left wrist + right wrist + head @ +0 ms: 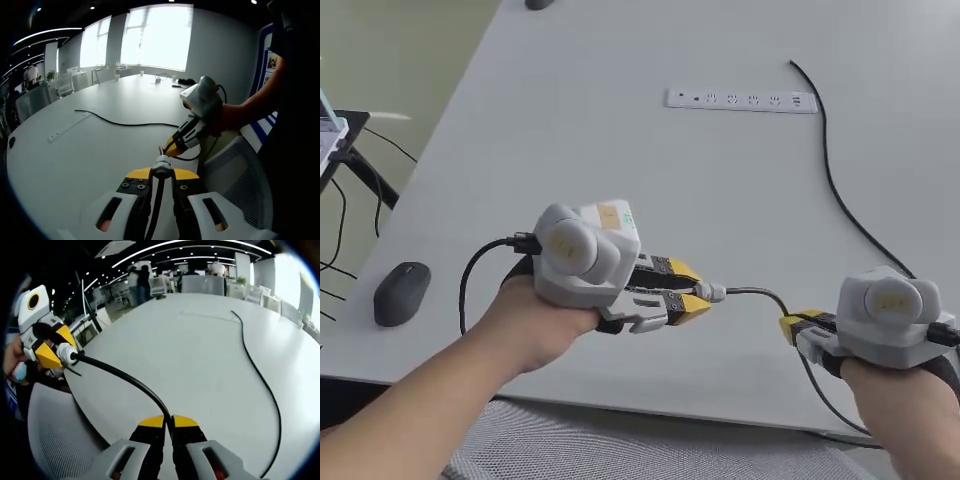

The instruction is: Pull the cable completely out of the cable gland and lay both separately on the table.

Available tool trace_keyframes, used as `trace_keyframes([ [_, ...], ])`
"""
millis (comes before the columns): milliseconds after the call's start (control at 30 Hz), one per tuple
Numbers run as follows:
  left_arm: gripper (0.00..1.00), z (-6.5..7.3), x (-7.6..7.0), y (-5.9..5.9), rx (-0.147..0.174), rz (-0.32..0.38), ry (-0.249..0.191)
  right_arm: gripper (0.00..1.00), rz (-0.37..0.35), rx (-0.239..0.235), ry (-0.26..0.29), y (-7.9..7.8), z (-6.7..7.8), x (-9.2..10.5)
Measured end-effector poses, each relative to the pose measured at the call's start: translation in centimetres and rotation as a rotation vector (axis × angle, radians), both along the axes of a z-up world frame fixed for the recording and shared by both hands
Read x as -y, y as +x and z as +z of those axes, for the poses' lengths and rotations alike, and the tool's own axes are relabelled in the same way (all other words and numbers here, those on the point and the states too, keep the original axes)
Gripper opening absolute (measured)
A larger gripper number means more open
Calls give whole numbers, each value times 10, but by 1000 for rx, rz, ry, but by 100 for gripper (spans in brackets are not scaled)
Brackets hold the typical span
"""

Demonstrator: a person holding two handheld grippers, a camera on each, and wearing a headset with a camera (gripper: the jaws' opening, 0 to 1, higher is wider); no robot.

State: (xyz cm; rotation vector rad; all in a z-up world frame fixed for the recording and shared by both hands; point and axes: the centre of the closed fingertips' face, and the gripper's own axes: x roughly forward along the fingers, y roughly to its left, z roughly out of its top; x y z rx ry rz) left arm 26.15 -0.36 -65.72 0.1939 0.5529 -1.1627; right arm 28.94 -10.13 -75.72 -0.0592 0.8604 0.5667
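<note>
A person at a white table (620, 150) is holding a cable gland (712, 292) in the left gripper (692, 292), the yellow-tipped jaws pinching narrowly around the pale fitting; the gland is hanging in the air over the table's near edge, left of centre; a black cable (755, 292) is running out of the gland's right end, arching rightward and dipping into the right gripper (790, 325), whose jaws are closing tight on it; the cable is not yet out of the gland. In the left gripper view the gland is sitting between the two yellow tips, with the right gripper facing it just beyond and a short loop of cable sagging between them; in the right gripper view the cable is rising from the pinched jaws and curving away left to the gland in the other gripper. Both grippers are hovering near each other above the table's near rim, over a grey mesh chair (620, 440); a white power strip (740, 100) is lying at the far side, its black cord (830, 180) trailing toward the near right; a dark mouse (400, 292) is resting at the near left edge.
</note>
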Motion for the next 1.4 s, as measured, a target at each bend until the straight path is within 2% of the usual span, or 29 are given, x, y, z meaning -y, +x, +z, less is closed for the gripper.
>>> trace_keyframes([
  [267,15,1,-2,1,4,7,2,0,0,-2,13,-2,2,-1],
  [367,15,1,-3,3,5,17,-1,0,42,61,-34,0,8,1],
  [433,15,2,-5,4,6,23,-3,0,43,54,-31,-3,10,-1],
  [533,15,1,-8,6,6,31,0,0,70,86,-53,-2,14,-1],
  [867,15,1,-9,10,6,36,1,2,128,83,-54,-11,21,-6],
  [1067,15,0,-9,8,0,30,7,10,199,139,-82,-18,40,-4],
  [1200,15,0,-10,8,-2,31,8,15,217,175,-64,-14,58,-8],
  [1267,15,0,-10,8,-1,29,7,17,243,238,-9,-8,78,-21],
  [1300,15,1,-10,8,0,29,7,18,252,240,-13,-8,81,-23],
  [1400,15,3,-10,9,0,30,4,20,355,330,-60,-4,97,-41],
])
